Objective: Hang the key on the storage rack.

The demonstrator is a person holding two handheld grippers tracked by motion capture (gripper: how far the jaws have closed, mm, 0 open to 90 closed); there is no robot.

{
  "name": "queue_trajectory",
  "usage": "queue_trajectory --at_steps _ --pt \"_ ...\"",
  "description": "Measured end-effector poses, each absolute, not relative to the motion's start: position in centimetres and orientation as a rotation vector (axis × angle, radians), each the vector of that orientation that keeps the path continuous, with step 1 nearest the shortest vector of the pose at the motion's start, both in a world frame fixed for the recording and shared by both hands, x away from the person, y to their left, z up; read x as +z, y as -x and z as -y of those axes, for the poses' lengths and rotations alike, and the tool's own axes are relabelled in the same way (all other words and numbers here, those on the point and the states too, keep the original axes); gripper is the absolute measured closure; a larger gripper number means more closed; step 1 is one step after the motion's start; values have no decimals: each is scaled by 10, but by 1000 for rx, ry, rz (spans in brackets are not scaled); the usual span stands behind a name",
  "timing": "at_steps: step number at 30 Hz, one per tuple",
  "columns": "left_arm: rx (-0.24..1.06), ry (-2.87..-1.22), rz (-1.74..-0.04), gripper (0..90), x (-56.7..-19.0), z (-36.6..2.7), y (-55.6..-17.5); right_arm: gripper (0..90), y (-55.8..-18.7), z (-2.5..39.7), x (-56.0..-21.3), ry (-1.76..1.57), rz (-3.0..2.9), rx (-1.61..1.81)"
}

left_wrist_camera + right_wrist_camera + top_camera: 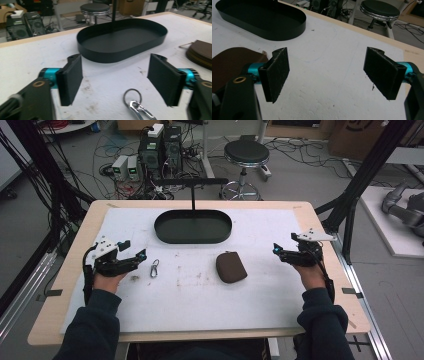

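Black jaws stand wide apart on the left gripper (pixel 131 249), which sits at about nine o'clock on the white mat (pixel 200 305) of the table, held in the person's left hand (pixel 107 281), with nothing between the pads. Just beside its tips, toward three o'clock, lies a silver carabiner (pixel 155 268) with its key ring; in the left gripper view the carabiner (pixel 137 106) rests flat on the mat between the jaws and slightly toward the right one, touching neither. At twelve o'clock on the mat sits a black oval tray (pixel 193 238), a thin black post rising from its far rim. Right of centre, near four o'clock from the tray, a brown pouch (pixel 231 267) lies flat. At three o'clock the right gripper (pixel 276 251) rests in the right hand (pixel 311 275), jaws likewise spread and empty, well apart from the pouch (pixel 229 62), which the right gripper view shows behind the left jaw.
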State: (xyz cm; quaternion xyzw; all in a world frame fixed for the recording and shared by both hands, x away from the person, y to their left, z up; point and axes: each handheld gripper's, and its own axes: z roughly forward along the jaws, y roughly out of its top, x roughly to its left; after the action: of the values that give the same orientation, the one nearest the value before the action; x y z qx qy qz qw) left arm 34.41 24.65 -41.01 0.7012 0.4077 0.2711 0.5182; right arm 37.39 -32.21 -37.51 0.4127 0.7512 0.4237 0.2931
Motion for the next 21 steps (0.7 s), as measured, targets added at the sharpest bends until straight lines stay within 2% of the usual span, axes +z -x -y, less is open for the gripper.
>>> queue_trajectory --at_steps 2,3,4,6,8,15,17,21 --pt "627 -1716 -975 357 -413 -242 -343 212 -374 321 -375 -1103 -2000 1128" --pt "617 -1742 -975 411 -415 -240 -343 212 -374 320 -375 -1094 -2006 1125" --pt "613 -1768 -978 411 -416 -238 -343 212 -374 320 -375 -1094 -2006 1125" --pt "609 -1825 -988 483 -418 -233 -344 212 -375 318 -376 -1096 -2014 1119" --pt "585 -1865 -999 513 -420 -230 -346 212 -376 318 -377 -1105 -2017 1116" --pt "533 -1999 -993 514 -432 -215 -352 212 -377 318 -379 -1121 -2028 1102" --pt "535 -2054 -988 442 -436 -210 -354 211 -377 318 -379 -1121 -2035 1097" --pt "514 -2114 -973 426 -444 -203 -357 212 -377 319 -379 -1132 -2035 1105"
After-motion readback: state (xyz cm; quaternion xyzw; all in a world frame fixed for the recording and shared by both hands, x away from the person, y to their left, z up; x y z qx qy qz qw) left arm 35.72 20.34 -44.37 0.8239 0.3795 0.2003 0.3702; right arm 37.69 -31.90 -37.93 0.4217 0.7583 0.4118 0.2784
